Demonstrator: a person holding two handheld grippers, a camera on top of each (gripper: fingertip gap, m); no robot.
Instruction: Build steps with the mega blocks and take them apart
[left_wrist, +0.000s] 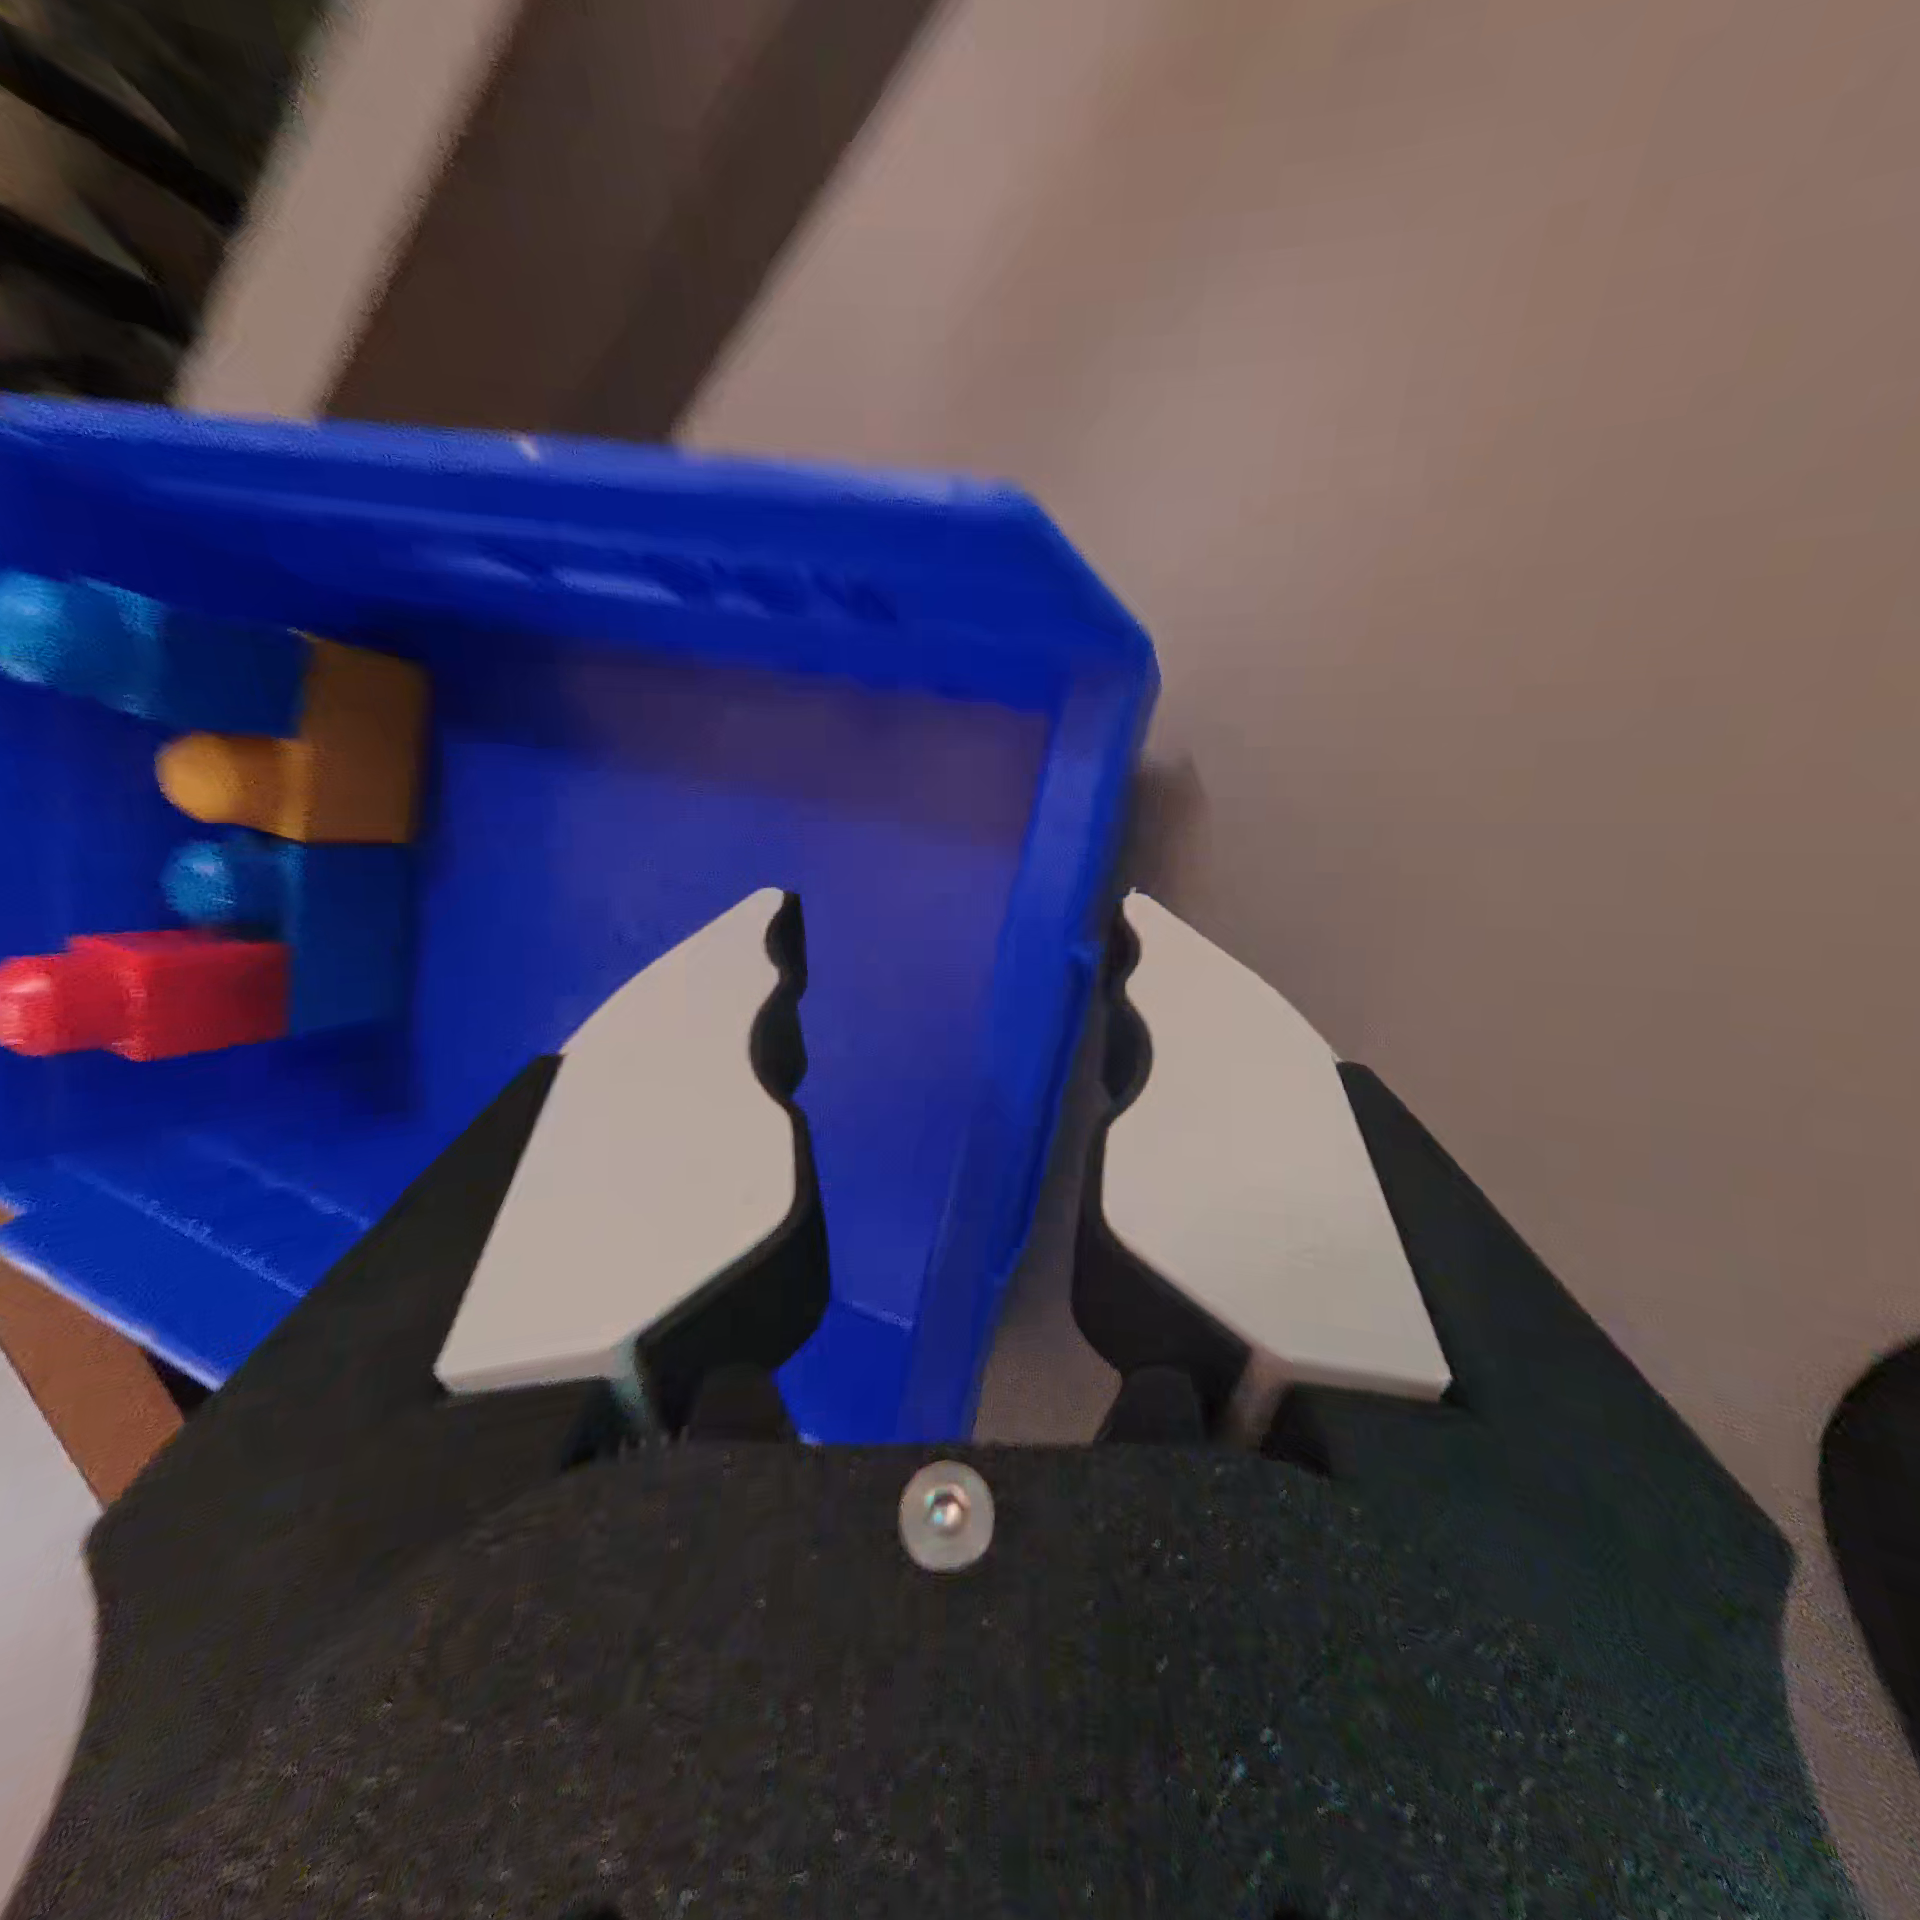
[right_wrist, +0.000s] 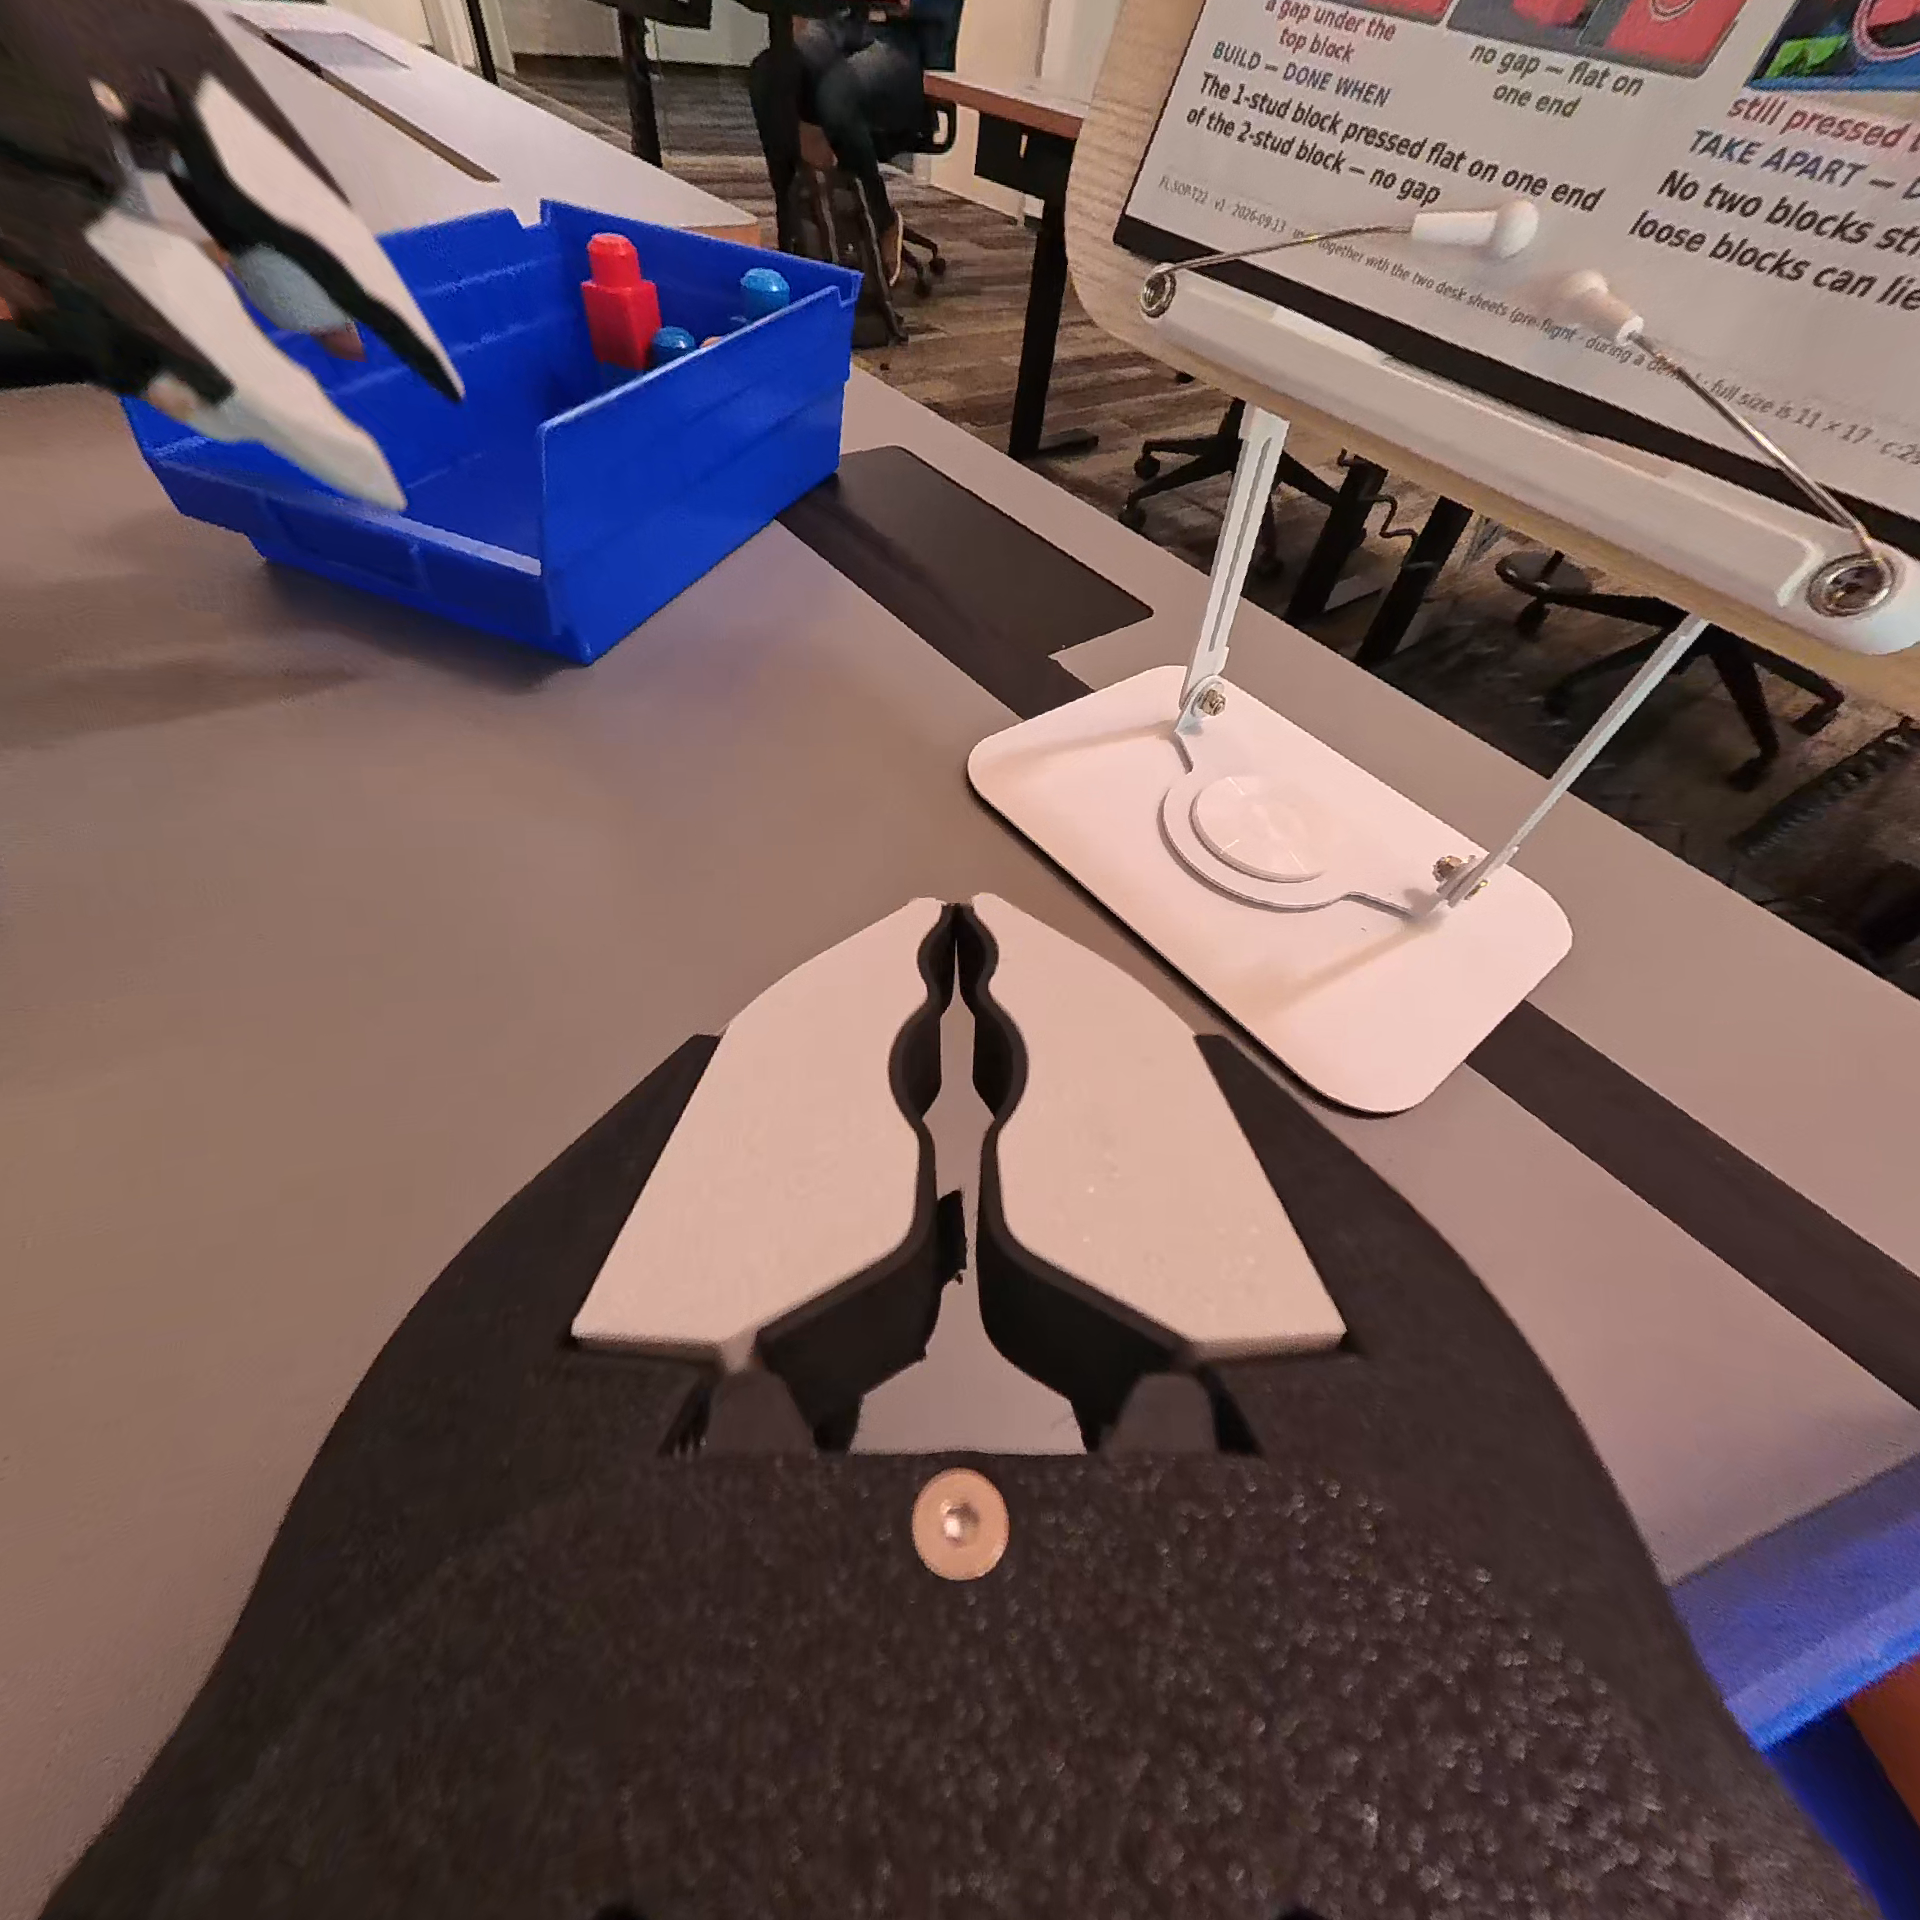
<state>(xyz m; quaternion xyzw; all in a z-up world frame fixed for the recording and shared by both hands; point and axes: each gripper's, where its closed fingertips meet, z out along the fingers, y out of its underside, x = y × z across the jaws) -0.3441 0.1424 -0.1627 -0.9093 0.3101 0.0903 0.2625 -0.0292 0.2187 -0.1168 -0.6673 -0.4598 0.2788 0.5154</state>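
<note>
A blue bin (left_wrist: 1081, 790) stands on the grey table and holds several mega blocks: a red one (left_wrist: 156, 992), an orange one (left_wrist: 312, 769) and blue ones (left_wrist: 343, 935). My left gripper (left_wrist: 958, 904) is open and empty, and its fingers straddle the bin's right wall from above. In the right wrist view the bin (right_wrist: 686, 488) is at the far left, with a red block (right_wrist: 620, 301) standing upright in it and the left gripper (right_wrist: 416, 442) hovering over its near side. My right gripper (right_wrist: 958, 909) is shut and empty above bare table.
A white document stand (right_wrist: 1278, 904) with an instruction sheet (right_wrist: 1558, 156) stands at the right. A black strip (right_wrist: 966, 561) runs across the table. A blue object's edge (right_wrist: 1808, 1652) shows at the bottom right. Office chairs and desks lie beyond the table's far edge. About 35 centimeters separates my left fingertips from my right.
</note>
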